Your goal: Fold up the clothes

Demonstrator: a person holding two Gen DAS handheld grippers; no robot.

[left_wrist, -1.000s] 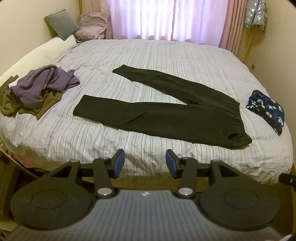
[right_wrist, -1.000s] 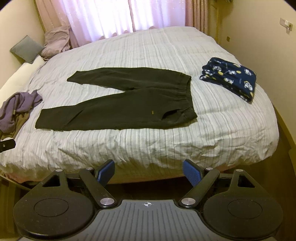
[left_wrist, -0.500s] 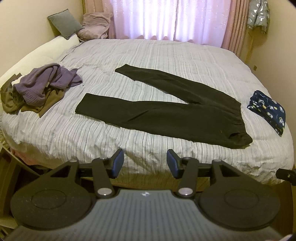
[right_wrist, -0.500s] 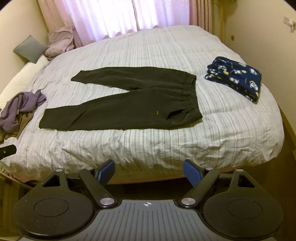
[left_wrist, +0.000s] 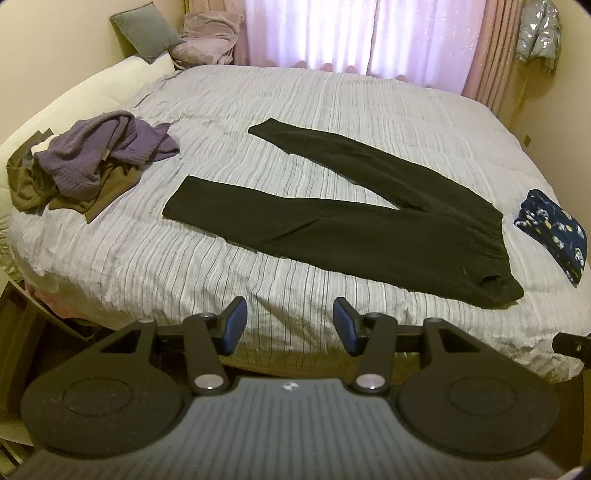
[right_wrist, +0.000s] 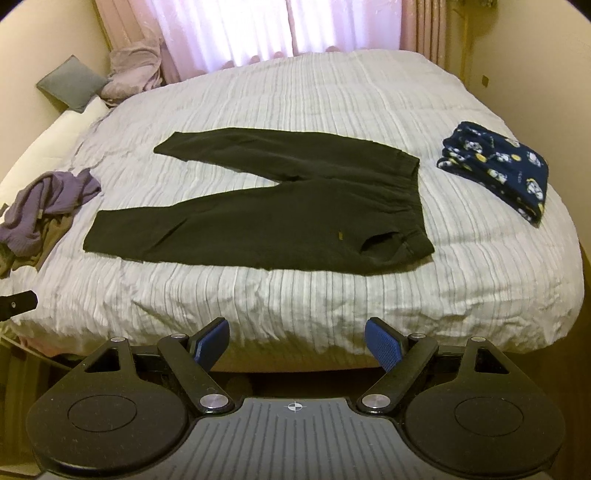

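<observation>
where the striped bedspread (left_wrist: 184, 266) covers the one bed, a single pair of black trousers (left_wrist: 369, 229) lies flat near its front edge, the two legs spread in a v toward the left edge and the waistband toward the right edge; in the right wrist view the same trousers (right_wrist: 277, 221) show one small tan tag near the waist. at the right edge of the bed sits one folded dark blue printed garment (left_wrist: 554, 232), well apart from the trousers' waistband, also seen from the right wrist (right_wrist: 498, 173). near the left edge lies one loose heap of two pieces: a purple knit garment (left_wrist: 99, 151) on top of an olive-brown garment (left_wrist: 107, 188), just beside the nearer trouser cuff but not touching it. at the far left corner there is one grey cushion (left_wrist: 142, 31) and one bundled pale pink cloth (left_wrist: 210, 40). curtains (left_wrist: 354, 33) hang behind the far edge. the left gripper (left_wrist: 290, 321) hovers off the front edge of the bed with its two blue-padded fingers apart and nothing between them; the right gripper (right_wrist: 297, 341) likewise hangs off the front edge, its two fingers spread wider and holding nothing
</observation>
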